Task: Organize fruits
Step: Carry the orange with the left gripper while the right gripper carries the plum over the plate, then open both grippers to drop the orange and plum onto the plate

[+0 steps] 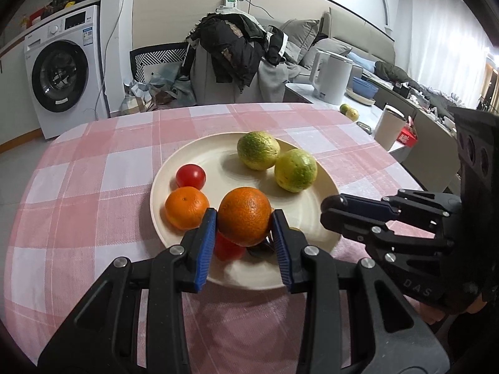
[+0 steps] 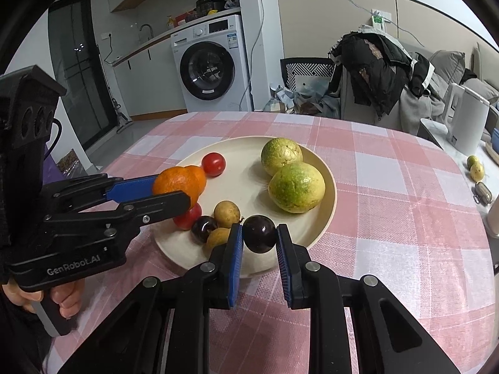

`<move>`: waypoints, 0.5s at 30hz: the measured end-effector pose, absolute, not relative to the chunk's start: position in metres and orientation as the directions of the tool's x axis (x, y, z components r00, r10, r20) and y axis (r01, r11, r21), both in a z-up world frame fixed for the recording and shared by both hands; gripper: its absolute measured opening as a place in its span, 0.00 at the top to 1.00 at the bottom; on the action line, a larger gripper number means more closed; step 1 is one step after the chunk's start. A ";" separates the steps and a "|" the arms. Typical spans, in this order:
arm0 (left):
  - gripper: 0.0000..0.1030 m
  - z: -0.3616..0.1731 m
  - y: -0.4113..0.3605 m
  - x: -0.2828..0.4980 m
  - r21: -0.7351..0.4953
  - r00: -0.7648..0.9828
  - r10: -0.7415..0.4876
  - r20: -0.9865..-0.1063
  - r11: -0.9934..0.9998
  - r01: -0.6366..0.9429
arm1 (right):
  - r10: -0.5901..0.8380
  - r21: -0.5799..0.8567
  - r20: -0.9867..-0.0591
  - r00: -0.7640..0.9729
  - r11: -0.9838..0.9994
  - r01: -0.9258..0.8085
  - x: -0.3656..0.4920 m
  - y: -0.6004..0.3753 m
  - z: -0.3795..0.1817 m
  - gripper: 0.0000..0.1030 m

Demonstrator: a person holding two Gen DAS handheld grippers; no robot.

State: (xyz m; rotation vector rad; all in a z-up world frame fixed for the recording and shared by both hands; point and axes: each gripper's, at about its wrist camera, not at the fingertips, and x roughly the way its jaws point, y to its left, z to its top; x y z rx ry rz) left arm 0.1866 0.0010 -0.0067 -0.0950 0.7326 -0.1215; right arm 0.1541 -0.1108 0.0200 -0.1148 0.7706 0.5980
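Note:
A cream plate (image 1: 218,162) (image 2: 246,168) lies on the pink checked tablecloth. My left gripper (image 1: 244,215) (image 2: 174,191) is shut on an orange (image 1: 244,216) (image 2: 173,185) just above the plate's near-left part. A second orange (image 1: 186,207), two red tomatoes (image 1: 191,176) (image 1: 227,249) and two green-yellow fruits (image 1: 258,150) (image 1: 295,170) rest on the plate. My right gripper (image 2: 259,229) (image 1: 330,209) is shut on a dark purple fruit (image 2: 259,233) over the plate's near rim. Another dark fruit (image 2: 203,228) and two small yellow fruits (image 2: 227,212) (image 2: 218,237) lie beside it.
The round table's edge curves close on the left and far side. A side counter on the right carries a white kettle (image 1: 332,78) (image 2: 467,118), a white cup (image 1: 389,124) and small green fruits (image 2: 475,168). A chair piled with clothes (image 1: 234,46) and a washing machine (image 1: 62,71) stand beyond.

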 end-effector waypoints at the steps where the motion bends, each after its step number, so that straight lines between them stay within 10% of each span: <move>1: 0.68 -0.008 0.002 0.190 -0.128 0.735 -0.142 -0.663 0.989 0.076 | 0.463 0.113 -0.687 0.560 0.829 -0.547 0.155 -0.110 0.019 0.78; 10: 0.68 -0.012 0.002 0.199 -0.121 0.737 -0.128 -0.663 0.991 0.064 | 0.445 0.101 -0.711 0.545 0.831 -0.547 0.159 -0.104 0.014 0.77; 15: 0.57 -0.007 0.004 0.185 -0.108 0.759 -0.107 -0.642 0.993 0.048 | 0.433 0.091 -0.694 0.576 0.846 -0.526 0.154 -0.111 0.018 0.54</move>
